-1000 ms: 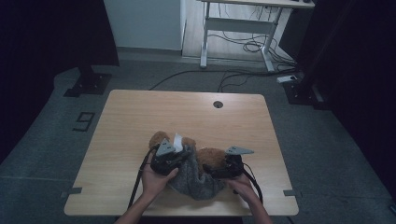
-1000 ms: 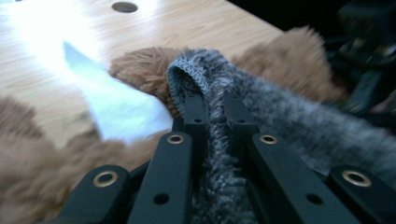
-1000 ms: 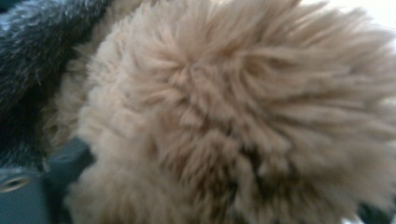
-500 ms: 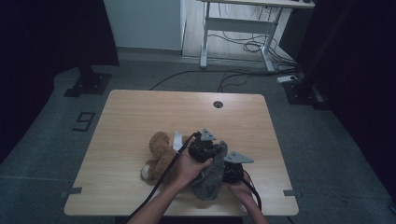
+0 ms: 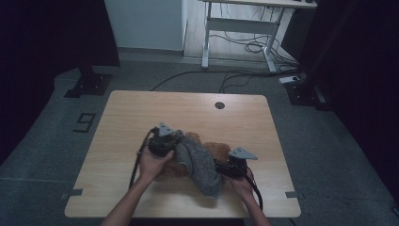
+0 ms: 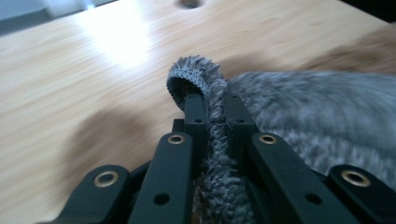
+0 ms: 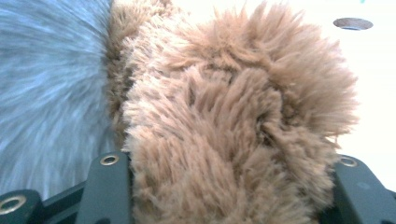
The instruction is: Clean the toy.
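Note:
A brown plush toy [image 5: 214, 149] lies on the wooden table [image 5: 141, 113] near its front edge, partly wrapped in a grey knit garment [image 5: 200, 165]. My left gripper [image 5: 175, 141] sits at the toy's left end. In the left gripper view it [image 6: 215, 100] is shut on the garment's ribbed hem [image 6: 196, 74]. My right gripper [image 5: 225, 167] is at the toy's right side. In the right gripper view its jaws [image 7: 233, 182] have just been closing, and the brown plush [image 7: 233, 116] is squeezed between them. The grey knit [image 7: 51, 93] lies to the plush's left.
A round cable hole [image 5: 219, 105] sits near the table's far edge. Bare tabletop lies to the left and beyond the toy. A white desk frame [image 5: 240, 28] and floor cables stand behind the table. A dark stand base [image 5: 89, 84] is at the far left.
My left hand swung right over the toy, then came back left, drawing the grey garment out along the toy. My right gripper stayed put and its jaws closed onto the plush.

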The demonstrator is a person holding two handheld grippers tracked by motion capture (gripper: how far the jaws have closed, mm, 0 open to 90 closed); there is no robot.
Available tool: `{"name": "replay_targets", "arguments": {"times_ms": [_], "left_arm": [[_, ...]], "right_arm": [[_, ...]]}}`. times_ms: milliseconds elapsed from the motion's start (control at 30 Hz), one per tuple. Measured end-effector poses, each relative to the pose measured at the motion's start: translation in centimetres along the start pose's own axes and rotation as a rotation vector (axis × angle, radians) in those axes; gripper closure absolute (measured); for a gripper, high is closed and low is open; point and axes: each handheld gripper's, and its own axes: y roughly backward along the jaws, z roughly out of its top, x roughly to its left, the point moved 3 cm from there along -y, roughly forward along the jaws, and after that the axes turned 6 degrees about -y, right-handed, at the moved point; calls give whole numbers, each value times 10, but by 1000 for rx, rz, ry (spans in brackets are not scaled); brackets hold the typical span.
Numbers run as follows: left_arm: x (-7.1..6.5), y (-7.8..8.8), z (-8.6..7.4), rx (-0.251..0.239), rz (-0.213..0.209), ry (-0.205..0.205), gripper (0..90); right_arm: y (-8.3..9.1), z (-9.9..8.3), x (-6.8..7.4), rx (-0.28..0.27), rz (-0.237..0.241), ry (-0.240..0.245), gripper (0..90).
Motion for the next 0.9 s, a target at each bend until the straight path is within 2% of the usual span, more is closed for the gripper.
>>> {"name": "replay_targets", "arguments": {"times_ms": [33, 100, 167, 267, 367, 467, 567, 633, 700, 733, 833, 867, 900], "left_arm": [[11, 4, -8, 10, 20, 16, 823], [27, 8, -23, 52, 78, 11, 822], [40, 8, -37, 84, 98, 27, 821], [46, 7, -44, 93, 90, 52, 819], [42, 6, -33, 69, 62, 69, 818], [28, 4, -8, 22, 20, 70, 816], [5, 0, 22, -14, -14, 25, 814], [-13, -9, 44, -27, -54, 4, 813], [-28, -20, 60, -30, -73, -20, 814], [-33, -25, 66, -31, -85, -15, 814], [-56, -52, 86, -34, -164, 31, 814], [-63, -58, 90, -36, -182, 32, 815], [-77, -67, 96, -37, -208, 17, 815]], "right_arm": [[0, 0, 0, -3, 4, 1, 425], [1, 0, 0, -5, 7, 9, 425], [1, 0, 0, -8, 3, 18, 424], [0, 1, 0, -21, -21, 35, 425], [-4, 3, -3, -43, -53, 45, 430], [-8, 5, -9, -61, -75, 50, 432], [-11, 9, -17, -73, -109, 54, 433], [-12, 11, -23, -83, -127, 46, 433], [-11, 11, -26, -92, -133, 52, 433], [-11, 10, -28, -101, -126, 61, 432], [-8, 8, -27, -108, -111, 89, 432], [-8, 8, -25, -109, -108, 98, 432], [-7, 8, -25, -108, -109, 104, 432]]}}
